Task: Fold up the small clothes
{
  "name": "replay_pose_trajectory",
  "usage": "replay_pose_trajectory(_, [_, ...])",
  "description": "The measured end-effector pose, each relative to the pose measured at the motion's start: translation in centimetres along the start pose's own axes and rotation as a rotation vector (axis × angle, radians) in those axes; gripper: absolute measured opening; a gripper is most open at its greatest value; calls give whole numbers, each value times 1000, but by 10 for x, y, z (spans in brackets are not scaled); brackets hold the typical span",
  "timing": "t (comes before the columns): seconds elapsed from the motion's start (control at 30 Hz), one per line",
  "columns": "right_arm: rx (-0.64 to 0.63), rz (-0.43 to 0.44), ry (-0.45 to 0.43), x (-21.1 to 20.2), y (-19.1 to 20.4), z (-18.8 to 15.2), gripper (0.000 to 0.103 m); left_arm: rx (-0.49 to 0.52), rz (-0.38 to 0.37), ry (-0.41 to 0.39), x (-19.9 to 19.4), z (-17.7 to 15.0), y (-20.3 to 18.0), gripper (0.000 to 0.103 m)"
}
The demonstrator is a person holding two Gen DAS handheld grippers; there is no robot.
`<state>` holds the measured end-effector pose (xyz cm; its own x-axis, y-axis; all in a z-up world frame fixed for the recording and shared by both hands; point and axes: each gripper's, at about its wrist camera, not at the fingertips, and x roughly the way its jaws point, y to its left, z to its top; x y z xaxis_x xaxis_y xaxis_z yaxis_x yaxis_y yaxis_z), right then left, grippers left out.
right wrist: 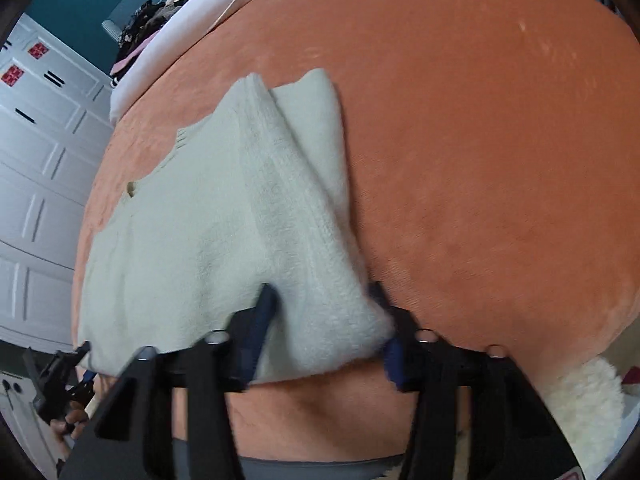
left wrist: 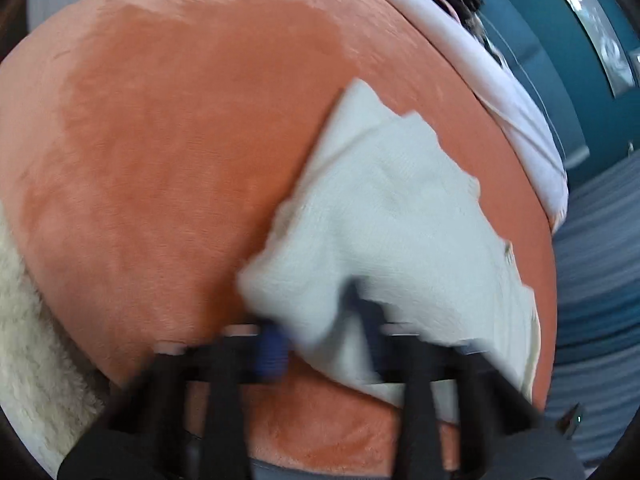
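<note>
So my left hand-held gripper (left wrist: 320, 320) has its two blue-tipped fingers (left wrist: 272, 350) on either side of a bunched-up corner of the pale cream garment (left wrist: 400, 208), and they look pinched on it, though that view is pretty smeared with blur, so the exact contact is hard to make out. Over on the other side, my right hand-held gripper (right wrist: 324, 316) is doing much the same thing: one blue finger (right wrist: 262, 316) sits on the left of a thick fold of the same garment (right wrist: 224, 220) and the other on the right, with the fuzzy fabric squeezed between them.

That garment is a small fleecy piece, spread out on the orange plush bed cover (left wrist: 168, 140). In the right wrist view it lies mostly flat toward the left, with a raised ridge running from my fingers up to the far end, where a narrower part is doubled over. Its left edge looks jagged, and I can see a little hole or notch there. From the left wrist view it fans out away from the fingers toward the cover's right edge.

Further out, a white sheet (left wrist: 500, 92) runs along the far edge of the orange cover (right wrist: 480, 140), with a dark heap of clothes (right wrist: 140, 24) beyond it against a teal wall (left wrist: 560, 60). White panelled doors (right wrist: 40, 160) show on the left of the right view, and a shaggy cream throw (left wrist: 36, 340) hangs off the near corner.
</note>
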<state>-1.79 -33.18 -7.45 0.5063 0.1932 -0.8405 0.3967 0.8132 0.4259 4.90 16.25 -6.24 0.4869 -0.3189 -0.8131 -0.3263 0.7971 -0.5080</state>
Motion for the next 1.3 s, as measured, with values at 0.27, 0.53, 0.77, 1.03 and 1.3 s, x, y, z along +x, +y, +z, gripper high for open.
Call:
replay_pose_trajectory(0.27, [10, -44, 35, 2, -23, -9, 20, 33, 64, 24, 0, 1, 14, 11])
replay_pose_trajectory(0.53, [-405, 36, -103, -39, 140, -22, 12, 27, 68, 20, -3, 2, 15, 13])
replay_pose_trajectory(0.77, [-641, -12, 165, 100, 233, -82, 0, -5, 26, 14, -10, 3, 14, 20])
replay_pose_trajectory(1.03, [-461, -7, 110, 68, 202, -29, 0, -140, -18, -23, 10, 17, 22, 71])
replay_pose_trajectory(1.3, [-433, 20, 146, 99, 194, -15, 0, -51, -178, -69, -18, 36, -29, 17])
